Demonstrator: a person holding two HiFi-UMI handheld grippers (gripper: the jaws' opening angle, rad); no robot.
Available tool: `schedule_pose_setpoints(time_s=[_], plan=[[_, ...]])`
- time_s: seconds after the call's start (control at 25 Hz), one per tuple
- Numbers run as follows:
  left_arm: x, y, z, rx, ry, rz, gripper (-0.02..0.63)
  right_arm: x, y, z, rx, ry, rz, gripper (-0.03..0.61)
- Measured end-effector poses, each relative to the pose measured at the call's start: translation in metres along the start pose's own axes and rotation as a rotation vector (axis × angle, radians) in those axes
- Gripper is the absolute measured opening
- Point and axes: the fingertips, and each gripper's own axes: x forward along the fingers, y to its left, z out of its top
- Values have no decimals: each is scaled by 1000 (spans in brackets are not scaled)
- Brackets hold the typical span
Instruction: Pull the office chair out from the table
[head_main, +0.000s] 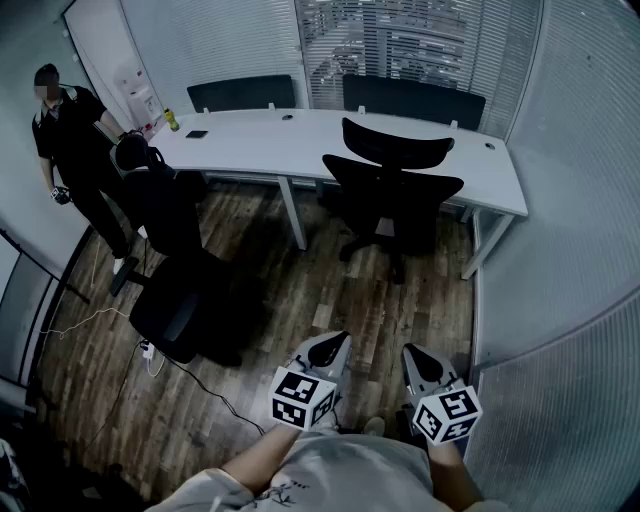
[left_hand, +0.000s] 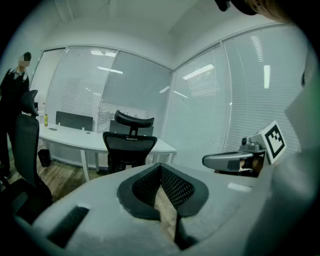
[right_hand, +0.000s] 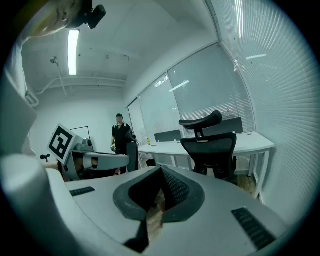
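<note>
My left tongs (head_main: 336, 342) and right tongs (head_main: 411, 352), both clenched on nothing, well apart from the office chair (head_main: 392, 188); arriving shut, they could glance off it.

Black office chair (head_main: 398, 190) with headrest is standing upright, facing the white bench (head_main: 250, 140), sitting just beside its near edge.

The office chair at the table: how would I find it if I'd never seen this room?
Look for the long white table by the window blinds. The black mesh office chair with a curved headrest stands at its near side, toward the right end. It is close against the table, while the other black chair stands out on the wooden floor at left.
</note>
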Motion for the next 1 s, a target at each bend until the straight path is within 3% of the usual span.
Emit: schedule_pose_setpoints(time_s=[0.48, 1.0], plan=[[-9, 10, 2, 19, 10, -33, 11, 8, 15, 1, 28, -18, -16, 8], [-42, 40, -2, 27, 0, -70, 11, 18, 47, -8, 57, -32, -92, 8]])
